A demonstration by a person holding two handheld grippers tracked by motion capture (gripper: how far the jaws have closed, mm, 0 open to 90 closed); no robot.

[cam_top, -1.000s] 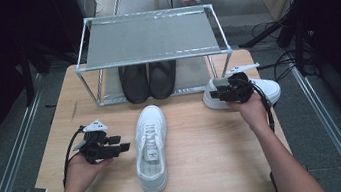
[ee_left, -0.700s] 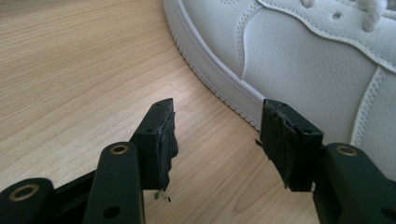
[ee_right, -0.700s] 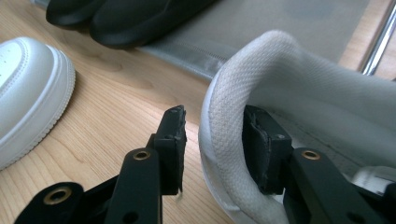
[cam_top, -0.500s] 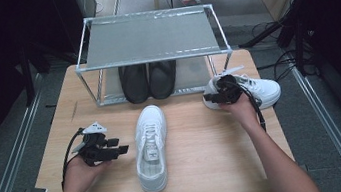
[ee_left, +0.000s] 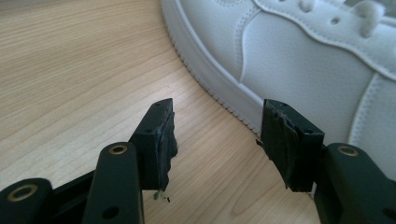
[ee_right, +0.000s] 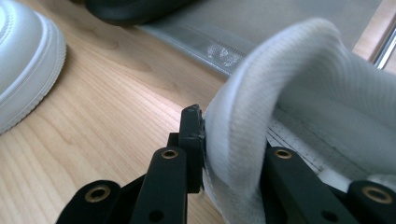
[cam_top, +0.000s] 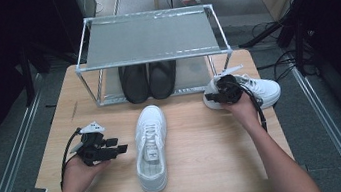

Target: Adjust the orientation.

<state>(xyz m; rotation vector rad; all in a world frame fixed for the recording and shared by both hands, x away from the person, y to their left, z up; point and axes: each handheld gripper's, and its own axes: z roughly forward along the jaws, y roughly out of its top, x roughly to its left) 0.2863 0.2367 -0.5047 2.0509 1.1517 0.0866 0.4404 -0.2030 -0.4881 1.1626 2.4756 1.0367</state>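
A: What has changed since a second ago?

B: The right gripper (cam_top: 220, 95) has slid left along the far-right white sneaker (cam_top: 258, 91) to its heel collar, and its jaws have just been closing with that padded collar (ee_right: 243, 135) between them. They now pinch it, one jaw outside and one inside the shoe.

A: Take me through it from the near edge.

B: Nearest, a second white sneaker (cam_top: 151, 146) lies at the middle of the wooden table (cam_top: 207, 156), toe towards the person. Just left of it the left gripper (cam_top: 121, 149) rests in the left hand (cam_top: 80, 171), pointing right at the shoe's side. Its jaws stand apart with nothing between them; in the left gripper view bare wood shows in the gap and the sneaker's sole edge (ee_left: 219, 88) lies just beyond.

A: And farther off?

B: The gripped sneaker sits at the right edge, near the rack's right leg. Beyond stands a metal shoe rack (cam_top: 150, 35), with a pair of black shoes (cam_top: 149, 81) on the table under its shelf.
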